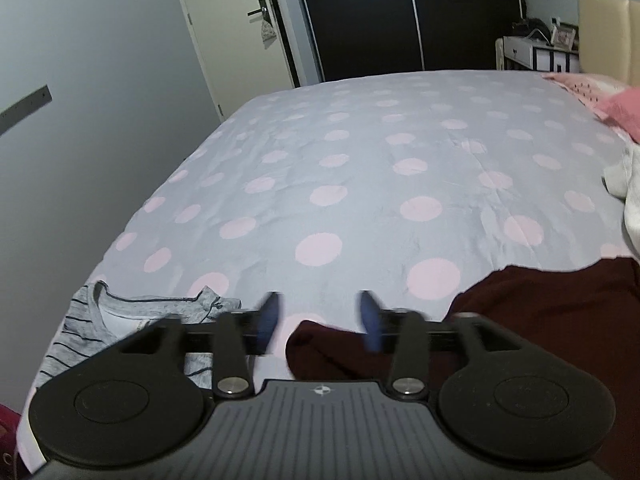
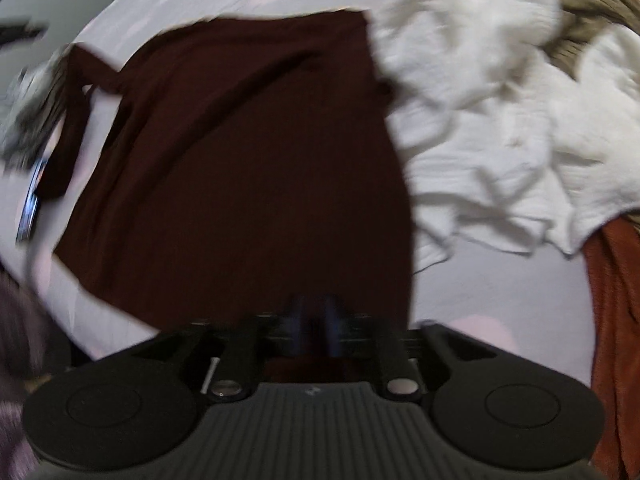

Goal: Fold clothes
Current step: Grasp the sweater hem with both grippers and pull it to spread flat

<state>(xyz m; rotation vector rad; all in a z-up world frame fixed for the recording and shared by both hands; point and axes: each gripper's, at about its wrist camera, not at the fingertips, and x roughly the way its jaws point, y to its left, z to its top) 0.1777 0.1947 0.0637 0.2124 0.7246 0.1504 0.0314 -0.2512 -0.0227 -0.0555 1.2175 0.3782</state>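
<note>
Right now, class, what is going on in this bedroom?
A person with a handheld gripper in each hand is folding laundry on a grey bedspread with pink dots. The right gripper looks shut on the near hem of a dark maroon garment spread flat. The left gripper is open, holding nothing, between that garment and a grey striped top. A crumpled white garment waits beside it.

Spread top (image 2: 248,168) laid flat on the bed (image 1: 360,168), crumpled garment pile (image 2: 492,120) lying against its right edge, striped shirt (image 1: 100,328) set to its left, pillows (image 1: 608,100) placed at the bed's far right corner, wardrobe (image 1: 400,20) seen behind the bed.
</note>
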